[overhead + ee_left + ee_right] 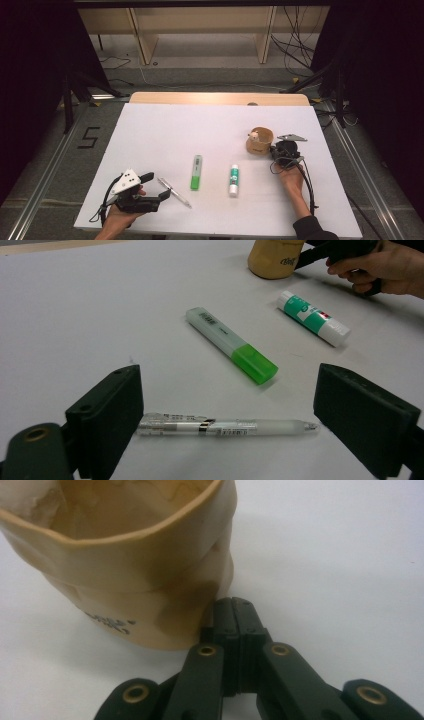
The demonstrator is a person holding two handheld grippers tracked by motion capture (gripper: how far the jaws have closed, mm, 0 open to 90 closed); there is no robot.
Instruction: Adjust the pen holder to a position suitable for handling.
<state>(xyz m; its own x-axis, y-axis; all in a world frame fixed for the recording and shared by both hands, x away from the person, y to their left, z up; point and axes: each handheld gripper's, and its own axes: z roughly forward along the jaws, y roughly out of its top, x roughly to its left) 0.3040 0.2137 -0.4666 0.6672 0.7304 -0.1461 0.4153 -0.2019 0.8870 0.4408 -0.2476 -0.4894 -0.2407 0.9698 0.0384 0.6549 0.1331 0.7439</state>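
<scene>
Your left gripper sits at the lower left of the high view with its jaws wide apart, and in the left gripper view the clear pen lies across the gap between them, touching neither pad. That straddle looks like a set-up for a pinch across the barrel: the pen lies crosswise to the jaws, so closing would catch it near its middle.

Your right gripper has its jaws pressed together with nothing between them, the tips resting against the lower wall of the tan paper cup. You seem to be bracing the cup so it stays upright and put while things get dropped in; something pale already pokes above its rim at centre right of the high view.

The green highlighter and the glue stick lie apart in mid-frame on the white worktop, probably waiting their turn.
</scene>
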